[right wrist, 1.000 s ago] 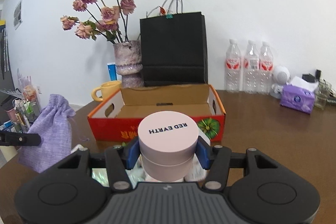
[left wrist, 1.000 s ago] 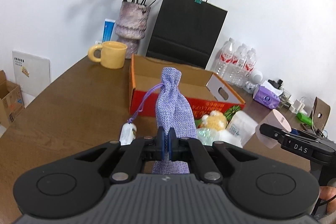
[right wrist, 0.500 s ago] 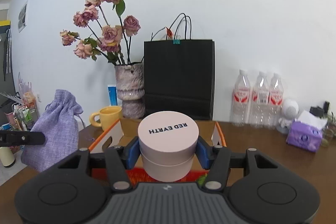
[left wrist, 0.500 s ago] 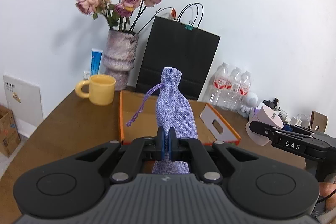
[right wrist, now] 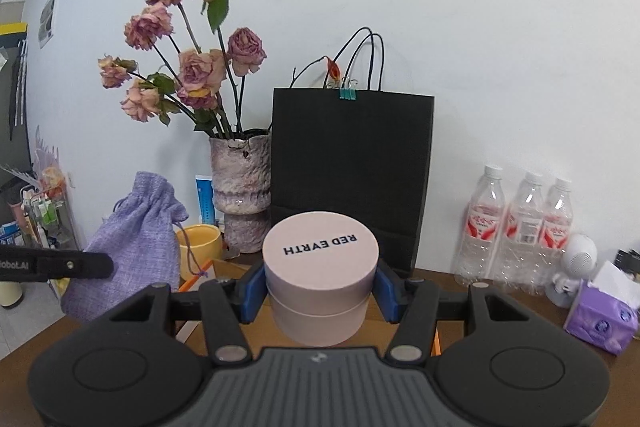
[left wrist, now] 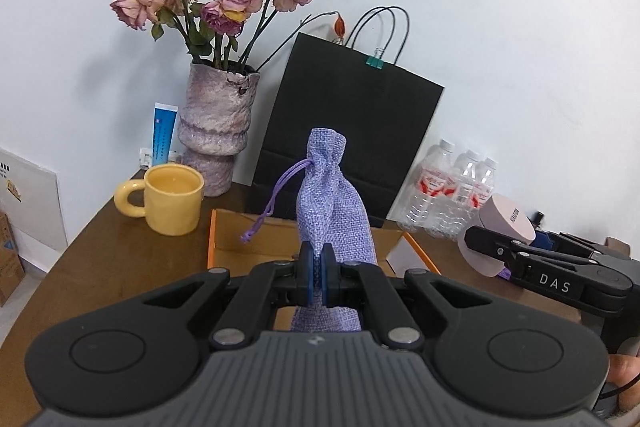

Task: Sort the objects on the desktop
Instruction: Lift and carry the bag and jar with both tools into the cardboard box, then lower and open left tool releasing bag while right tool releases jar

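Note:
My left gripper is shut on a purple burlap drawstring pouch, which stands upright above the open orange cardboard box. My right gripper is shut on a round pink box lettered RED EARTH, held over the same cardboard box. In the left wrist view the right gripper and its pink box hang at the right. In the right wrist view the pouch and a left finger show at the left.
Behind the box stand a yellow mug, a stone vase of dried roses, a black paper bag and three water bottles. A purple tissue pack and a small white figure lie at the right on the brown table.
Both grippers have risen and moved toward the back wall with their loads. The box's red front and the items before it have dropped out of sight; vase, mug and bag look nearer.

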`<action>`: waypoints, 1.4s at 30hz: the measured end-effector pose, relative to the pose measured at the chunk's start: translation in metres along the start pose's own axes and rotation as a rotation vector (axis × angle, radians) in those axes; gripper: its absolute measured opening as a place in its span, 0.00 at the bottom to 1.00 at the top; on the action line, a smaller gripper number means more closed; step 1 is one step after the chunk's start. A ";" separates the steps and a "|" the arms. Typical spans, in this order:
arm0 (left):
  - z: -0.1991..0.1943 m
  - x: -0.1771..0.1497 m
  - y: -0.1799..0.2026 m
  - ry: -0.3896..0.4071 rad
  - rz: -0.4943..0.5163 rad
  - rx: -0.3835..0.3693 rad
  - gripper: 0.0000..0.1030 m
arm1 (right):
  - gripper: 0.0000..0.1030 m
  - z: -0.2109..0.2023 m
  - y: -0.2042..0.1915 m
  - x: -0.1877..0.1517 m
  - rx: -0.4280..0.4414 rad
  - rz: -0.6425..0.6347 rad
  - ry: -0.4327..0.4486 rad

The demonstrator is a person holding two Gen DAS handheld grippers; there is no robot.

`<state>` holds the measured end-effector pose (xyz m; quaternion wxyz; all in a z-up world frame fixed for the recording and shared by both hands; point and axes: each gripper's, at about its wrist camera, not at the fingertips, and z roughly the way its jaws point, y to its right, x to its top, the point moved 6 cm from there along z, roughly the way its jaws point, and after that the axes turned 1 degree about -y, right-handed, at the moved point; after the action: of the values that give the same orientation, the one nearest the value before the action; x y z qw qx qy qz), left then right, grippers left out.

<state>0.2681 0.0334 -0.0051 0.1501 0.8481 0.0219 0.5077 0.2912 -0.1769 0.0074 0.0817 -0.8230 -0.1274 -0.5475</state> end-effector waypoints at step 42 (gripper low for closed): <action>0.200 -0.032 -0.062 -0.347 -0.026 0.122 0.04 | 0.53 0.243 -0.008 -0.070 0.061 -0.113 -0.495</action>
<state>0.4332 0.0400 -0.1374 0.1066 0.9301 0.0373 0.3495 0.4773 -0.1111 -0.1512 0.0419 -0.9208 -0.2058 -0.3288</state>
